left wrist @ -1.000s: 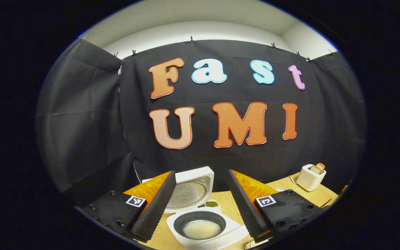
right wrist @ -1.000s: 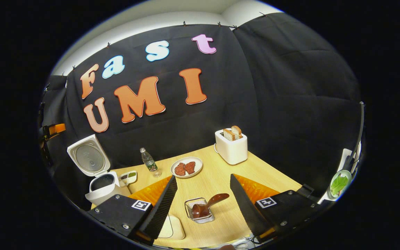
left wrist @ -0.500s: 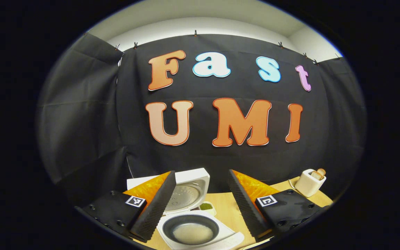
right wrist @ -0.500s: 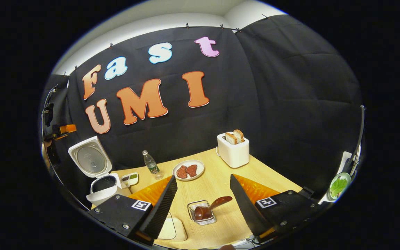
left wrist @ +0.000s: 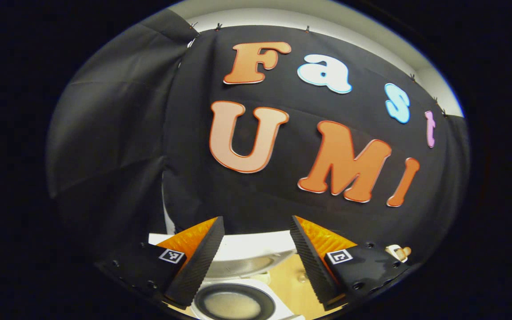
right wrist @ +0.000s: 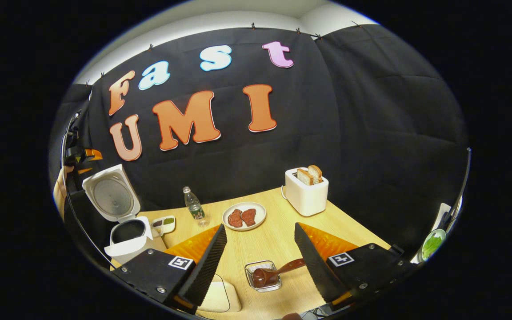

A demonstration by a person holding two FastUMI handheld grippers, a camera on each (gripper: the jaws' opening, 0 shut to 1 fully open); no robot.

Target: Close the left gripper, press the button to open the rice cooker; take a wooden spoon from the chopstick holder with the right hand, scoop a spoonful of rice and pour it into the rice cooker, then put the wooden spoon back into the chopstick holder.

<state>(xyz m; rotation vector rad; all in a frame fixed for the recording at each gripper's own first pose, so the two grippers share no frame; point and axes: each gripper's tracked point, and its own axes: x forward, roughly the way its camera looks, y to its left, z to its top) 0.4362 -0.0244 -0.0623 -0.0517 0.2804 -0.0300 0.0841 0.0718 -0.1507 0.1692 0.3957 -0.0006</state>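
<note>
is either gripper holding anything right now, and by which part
Nothing is held. The right gripper is open, with the wooden spoon lying in the chopstick holder beyond it. The left gripper is open above the rice cooker.

Table [right wrist: 278,235]: pale matt wood grain. Cooker [right wrist: 127,235]: smooth glossy white plastic (lid liner looks metallic, hard to tell). Spoon [right wrist: 274,273]: glossy dark wood. Holder [right wrist: 262,284]: wire metal.

Rice cooker [right wrist: 125,235] far left on table [right wrist: 278,240]; bottle [right wrist: 194,208], plate [right wrist: 244,216], toaster [right wrist: 306,192] to its right; spoon [right wrist: 274,273] in holder [right wrist: 264,276] up front.
</note>
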